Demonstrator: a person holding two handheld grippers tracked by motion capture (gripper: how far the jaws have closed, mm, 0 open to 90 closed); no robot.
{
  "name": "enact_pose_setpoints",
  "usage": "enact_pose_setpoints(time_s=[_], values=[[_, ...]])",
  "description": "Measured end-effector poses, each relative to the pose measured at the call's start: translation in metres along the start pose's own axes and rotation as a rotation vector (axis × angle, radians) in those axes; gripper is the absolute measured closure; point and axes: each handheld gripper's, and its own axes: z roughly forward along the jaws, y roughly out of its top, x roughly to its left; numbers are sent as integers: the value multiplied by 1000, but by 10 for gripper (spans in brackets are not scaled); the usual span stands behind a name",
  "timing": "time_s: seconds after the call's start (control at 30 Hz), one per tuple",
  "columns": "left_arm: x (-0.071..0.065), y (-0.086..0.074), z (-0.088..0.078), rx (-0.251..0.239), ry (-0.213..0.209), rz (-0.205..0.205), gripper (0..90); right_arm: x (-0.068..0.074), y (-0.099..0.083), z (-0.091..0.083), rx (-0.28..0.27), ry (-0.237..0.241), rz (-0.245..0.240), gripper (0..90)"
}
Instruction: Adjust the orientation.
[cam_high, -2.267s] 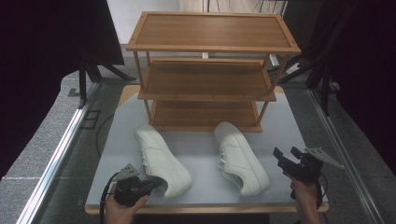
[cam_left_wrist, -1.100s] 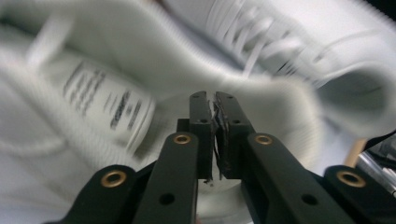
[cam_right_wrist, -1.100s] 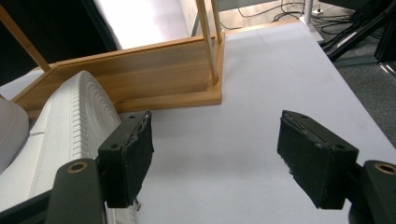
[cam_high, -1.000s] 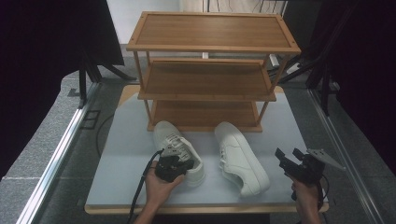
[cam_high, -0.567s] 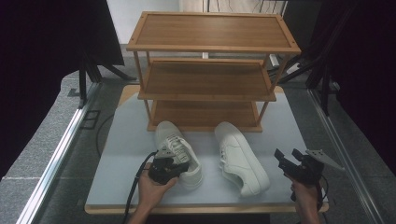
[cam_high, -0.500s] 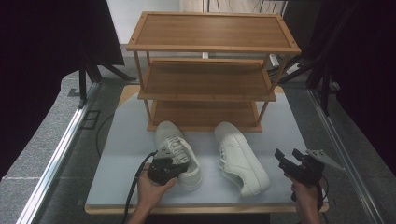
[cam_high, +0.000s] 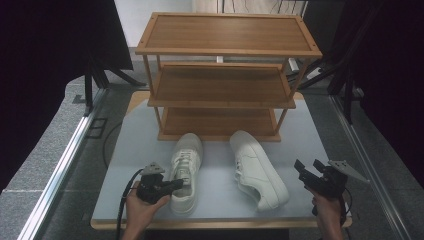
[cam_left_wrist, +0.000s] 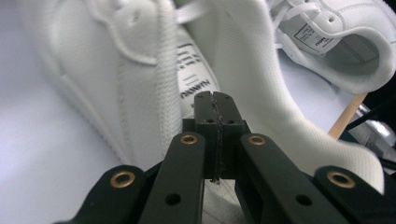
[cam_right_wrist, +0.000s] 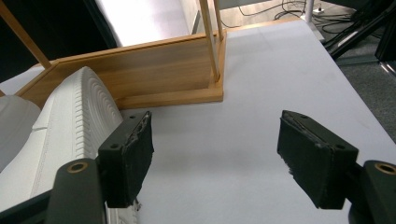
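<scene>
On the table (cam_high: 145, 150), in front of the rack (cam_high: 220, 85): left shoe (cam_high: 186, 165) with toe toward the bottom shelf, right shoe (cam_high: 257, 170) near it, not touching. Left gripper (cam_high: 176, 184) at the left shoe's opening, jaws pressed together, nothing visibly pinched. Right gripper (cam_high: 308, 166) off to the right, jaws wide apart, empty. Best to steer the toe straight between the rack's front posts, sole flat. Open room left of the shoe; near table edge close behind the heel.
</scene>
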Motion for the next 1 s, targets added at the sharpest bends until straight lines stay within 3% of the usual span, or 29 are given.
enact_pose_setpoints(time_s=[0.17, 0.27, 0.37, 0.57, 0.7, 0.77, 1.0], values=[[13, -3, -12, -2, 17, -19, 900, -1, 0, 0, -1, -1, -4, 271], [21, -5, -19, -5, 9, -42, 900, -2, 1, -1, -7, -3, -1, 271], [23, -6, -21, -11, -20, -41, 871, -3, 2, -2, -9, -6, 1, 271], [16, -6, -24, -49, -43, -24, 741, 1, 1, 0, -4, 4, -7, 271], [8, -1, -31, -109, -60, 6, 662, 7, 2, 1, -5, 20, -17, 270], [3, 3, -38, -150, -80, 39, 626, 10, 2, 1, -7, 27, -24, 270], [-10, 8, -45, -209, -102, 83, 518, 23, 3, -3, -23, 63, -63, 274]])
